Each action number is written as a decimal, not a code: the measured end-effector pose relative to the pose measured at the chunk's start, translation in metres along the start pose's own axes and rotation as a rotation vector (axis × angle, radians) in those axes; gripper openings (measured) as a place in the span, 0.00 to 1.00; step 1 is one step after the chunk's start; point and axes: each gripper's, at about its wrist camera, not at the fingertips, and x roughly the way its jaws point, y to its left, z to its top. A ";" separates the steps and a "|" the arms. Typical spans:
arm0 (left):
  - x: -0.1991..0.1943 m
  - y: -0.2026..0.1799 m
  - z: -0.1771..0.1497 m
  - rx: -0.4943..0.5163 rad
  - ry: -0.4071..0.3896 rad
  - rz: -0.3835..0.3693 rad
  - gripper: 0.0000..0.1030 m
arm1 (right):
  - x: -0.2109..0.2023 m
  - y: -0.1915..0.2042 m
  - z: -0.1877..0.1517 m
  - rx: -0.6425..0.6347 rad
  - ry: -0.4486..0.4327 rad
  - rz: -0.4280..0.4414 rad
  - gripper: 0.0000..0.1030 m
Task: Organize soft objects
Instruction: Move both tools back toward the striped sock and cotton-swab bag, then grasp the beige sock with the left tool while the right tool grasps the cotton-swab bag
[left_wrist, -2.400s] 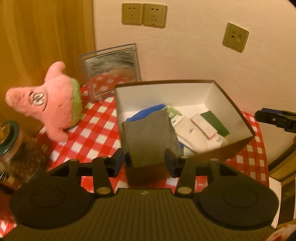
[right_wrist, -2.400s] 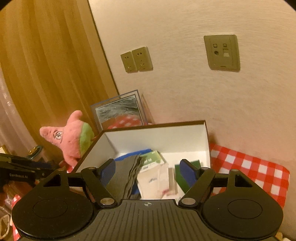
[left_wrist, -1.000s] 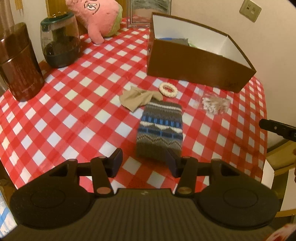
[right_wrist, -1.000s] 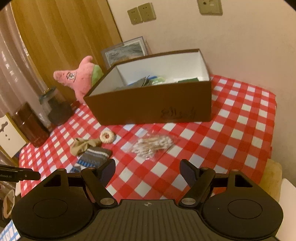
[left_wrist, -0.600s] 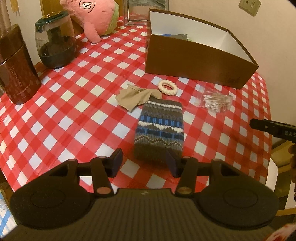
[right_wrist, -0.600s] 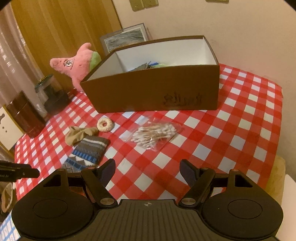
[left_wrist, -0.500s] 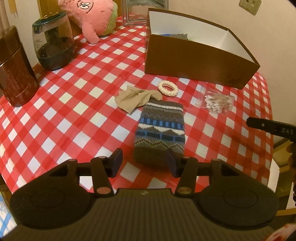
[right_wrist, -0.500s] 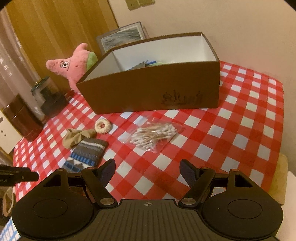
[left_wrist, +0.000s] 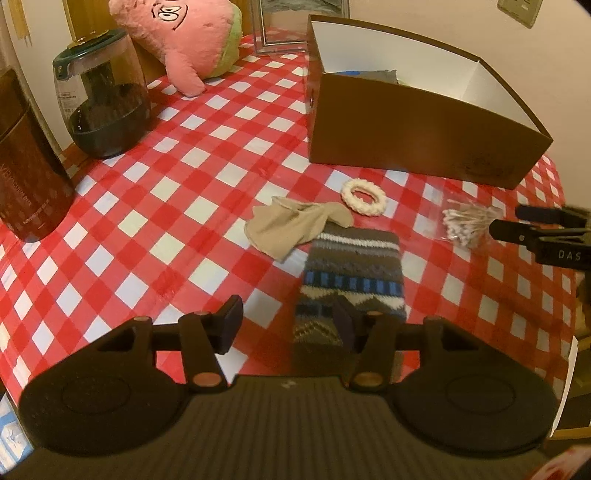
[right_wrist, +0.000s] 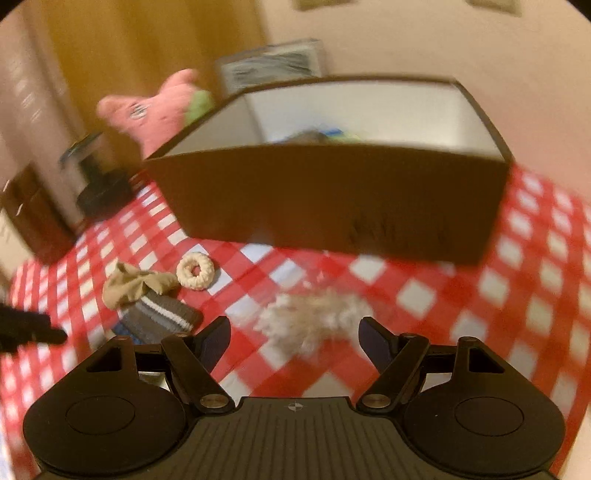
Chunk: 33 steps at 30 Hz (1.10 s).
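A striped knitted sock (left_wrist: 351, 266) lies on the checked tablecloth, with a crumpled beige sock (left_wrist: 291, 225) touching its far end and a cream scrunchie (left_wrist: 364, 192) beyond. My left gripper (left_wrist: 288, 321) hovers over the knitted sock's near end. Its jaws are opening and press on nothing; the sock shows by the right finger. In the blurred right wrist view, my right gripper (right_wrist: 295, 339) stands open, with a bag of cotton swabs (right_wrist: 314, 317) just ahead of its jaws. The brown box (right_wrist: 332, 195) behind holds folded clothes.
A pink plush (left_wrist: 184, 33), a picture frame (left_wrist: 299, 22), a dark glass jar (left_wrist: 103, 99) and a brown canister (left_wrist: 26, 166) stand along the table's back and left. The right gripper (left_wrist: 535, 236) reaches in beside the swab bag (left_wrist: 469, 221). The table edge runs close at right.
Both grippers have come lower and closer to the table. The left one shifted left, so the knitted sock now sits by its right finger. The right one neared the swab bag.
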 end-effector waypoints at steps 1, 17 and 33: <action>0.001 0.001 0.001 0.000 -0.001 0.000 0.51 | 0.004 -0.002 0.002 -0.055 0.011 0.009 0.74; 0.023 0.006 0.007 0.007 0.028 -0.010 0.52 | 0.062 -0.018 0.006 -0.455 0.213 0.125 0.74; 0.037 0.007 0.017 0.049 0.002 -0.015 0.52 | 0.057 0.000 0.001 -0.281 0.151 0.066 0.42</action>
